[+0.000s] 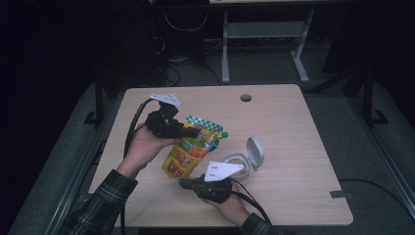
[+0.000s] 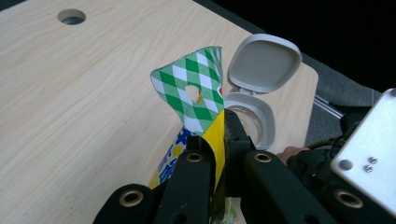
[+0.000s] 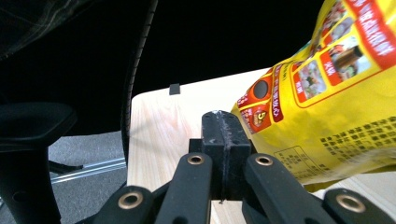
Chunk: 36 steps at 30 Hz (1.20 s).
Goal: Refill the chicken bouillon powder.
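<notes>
Above the bench, left of centre: one yellow snack pouch, green-checked top, held off the surface. Left gripper: jaws clamped on the pouch's upper edge. Right gripper: jaws pressed together, nothing held, tips just beside the pouch's lower corner. Beside it: one grey flip-lid container, lid open, standing on the bench. Step judged: pouch being readied for opening or emptying. Next move would call for a second grip near the top.
</notes>
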### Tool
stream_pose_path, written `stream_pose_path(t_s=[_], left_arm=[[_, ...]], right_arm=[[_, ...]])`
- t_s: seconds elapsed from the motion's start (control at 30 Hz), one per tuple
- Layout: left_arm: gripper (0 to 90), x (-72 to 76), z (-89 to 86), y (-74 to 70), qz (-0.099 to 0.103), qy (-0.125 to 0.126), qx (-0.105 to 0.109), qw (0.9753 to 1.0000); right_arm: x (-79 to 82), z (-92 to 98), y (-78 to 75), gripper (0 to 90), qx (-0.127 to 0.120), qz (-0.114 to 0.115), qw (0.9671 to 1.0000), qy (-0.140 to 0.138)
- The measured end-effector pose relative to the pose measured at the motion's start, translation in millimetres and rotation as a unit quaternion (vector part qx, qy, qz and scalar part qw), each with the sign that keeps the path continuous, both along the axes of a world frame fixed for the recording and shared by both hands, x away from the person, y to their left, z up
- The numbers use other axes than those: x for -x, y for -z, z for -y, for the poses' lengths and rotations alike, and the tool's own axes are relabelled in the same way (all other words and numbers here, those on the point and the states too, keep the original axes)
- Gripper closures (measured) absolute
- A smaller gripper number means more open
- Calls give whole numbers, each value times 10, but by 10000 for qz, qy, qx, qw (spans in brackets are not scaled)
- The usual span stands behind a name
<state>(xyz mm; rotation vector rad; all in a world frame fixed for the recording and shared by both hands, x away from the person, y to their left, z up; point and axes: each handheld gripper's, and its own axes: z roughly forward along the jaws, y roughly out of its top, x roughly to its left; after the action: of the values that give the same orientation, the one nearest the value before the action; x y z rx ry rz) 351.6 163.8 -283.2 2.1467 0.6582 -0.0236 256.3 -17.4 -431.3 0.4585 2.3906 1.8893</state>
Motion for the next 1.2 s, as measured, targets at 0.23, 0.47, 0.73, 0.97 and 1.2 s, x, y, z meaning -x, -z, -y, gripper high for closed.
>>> stream_pose_path(t_s=[0.23,0.47,0.73,0.97,1.2], left_arm=[[900,-33,-138,102,164,-151,277,9994],[900,-99,-212,155,430,-264,461,9977],[900,-220,-216,323,570,-381,540,9962],[900,-302,-215,514,743,-408,610,9945],[900,-283,-289,577,859,-413,810,9921]], right_arm=[[3,21,-4,900,41,49,10000,14],[10,81,-25,900,70,-2,10000,16],[8,207,-53,900,155,-60,9998,106],[9,316,-50,900,332,-197,9992,139],[-3,481,-59,900,416,-241,9986,234]])
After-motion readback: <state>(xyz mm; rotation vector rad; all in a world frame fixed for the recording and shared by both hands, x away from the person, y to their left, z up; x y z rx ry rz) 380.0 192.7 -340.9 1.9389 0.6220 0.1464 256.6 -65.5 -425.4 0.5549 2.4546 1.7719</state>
